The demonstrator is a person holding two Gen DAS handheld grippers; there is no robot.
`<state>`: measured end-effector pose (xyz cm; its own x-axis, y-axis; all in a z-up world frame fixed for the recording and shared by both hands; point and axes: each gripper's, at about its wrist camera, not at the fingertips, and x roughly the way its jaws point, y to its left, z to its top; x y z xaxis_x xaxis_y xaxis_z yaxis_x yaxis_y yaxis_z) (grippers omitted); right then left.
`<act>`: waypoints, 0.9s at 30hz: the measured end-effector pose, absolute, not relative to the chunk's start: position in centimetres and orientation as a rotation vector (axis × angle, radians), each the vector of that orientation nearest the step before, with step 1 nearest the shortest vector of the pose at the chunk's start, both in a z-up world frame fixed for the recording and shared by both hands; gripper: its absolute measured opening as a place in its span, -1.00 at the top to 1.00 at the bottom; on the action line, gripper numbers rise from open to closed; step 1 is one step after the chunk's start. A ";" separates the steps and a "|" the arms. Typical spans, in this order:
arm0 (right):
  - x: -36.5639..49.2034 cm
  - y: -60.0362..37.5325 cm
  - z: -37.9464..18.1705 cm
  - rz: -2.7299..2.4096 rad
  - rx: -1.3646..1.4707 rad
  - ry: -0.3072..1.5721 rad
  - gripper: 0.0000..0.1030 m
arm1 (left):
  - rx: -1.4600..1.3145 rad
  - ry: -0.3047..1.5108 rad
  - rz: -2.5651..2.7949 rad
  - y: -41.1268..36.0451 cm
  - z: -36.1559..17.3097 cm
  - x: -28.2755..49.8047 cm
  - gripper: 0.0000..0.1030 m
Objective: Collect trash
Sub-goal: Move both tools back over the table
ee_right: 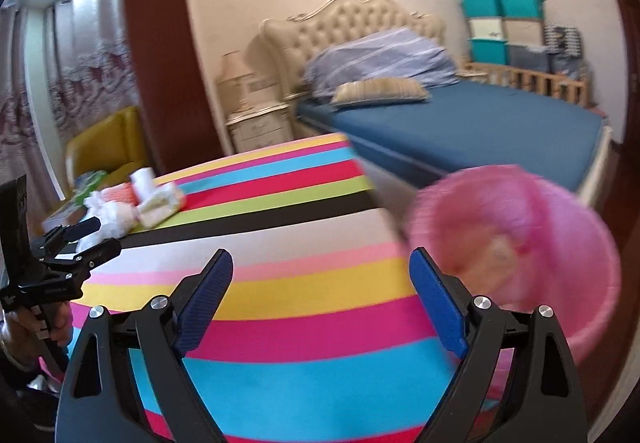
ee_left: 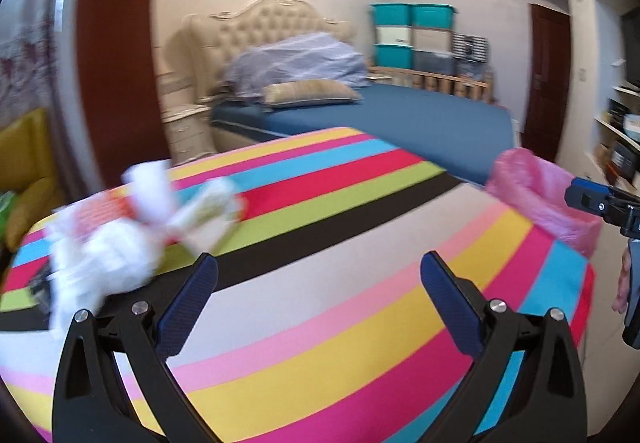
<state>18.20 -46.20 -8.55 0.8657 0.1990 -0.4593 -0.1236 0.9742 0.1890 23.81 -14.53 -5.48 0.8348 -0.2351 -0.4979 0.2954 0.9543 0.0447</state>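
Observation:
A heap of trash [ee_left: 116, 239], made of crumpled white paper and wrappers, lies at the left end of the striped table [ee_left: 340, 295]. My left gripper [ee_left: 319, 263] is open over the table's middle, nothing between its fingers, with the heap just left of its left finger. A bin lined with a pink bag [ee_right: 528, 243] stands off the table's right end, with some pale orange scraps inside. Beside it my right gripper [ee_right: 320, 257] is open and empty, its right finger close to the bin's rim. The same trash [ee_right: 136, 207] shows far left in the right wrist view, behind the left gripper [ee_right: 96, 237].
Beyond the table stands a bed with a blue sheet [ee_left: 400, 115], a pillow and a bundled quilt. A yellow chair [ee_right: 108, 147] and a nightstand [ee_right: 260, 127] sit at the left, behind a dark wooden door frame [ee_left: 116, 55]. Shelves [ee_left: 616, 139] line the right wall.

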 end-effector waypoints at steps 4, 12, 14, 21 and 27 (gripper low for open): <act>19.9 -40.0 -8.9 0.242 0.100 0.544 -0.64 | 0.127 0.502 -0.169 -9.4 -5.1 22.6 -0.91; 22.6 -28.3 -9.8 0.378 -0.021 0.595 -0.64 | 0.115 0.499 0.055 0.6 -5.3 20.4 -0.91; 23.6 -25.3 -10.1 0.410 -0.039 0.612 -0.64 | 0.102 0.511 0.098 2.5 -5.4 20.6 -0.91; 27.3 -17.7 -10.2 0.500 -0.093 0.647 -0.64 | 0.016 0.558 0.174 8.2 -5.5 21.1 -0.91; 31.3 -12.5 -9.9 0.560 -0.102 0.679 -0.64 | -0.055 0.559 0.228 11.7 -5.8 20.1 -0.91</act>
<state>31.32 -12.46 -9.88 0.6371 0.4574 -0.6203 -0.5224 0.8481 0.0888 20.08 11.70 -5.79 0.8231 0.1996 -0.5317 -0.2292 0.9733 0.0105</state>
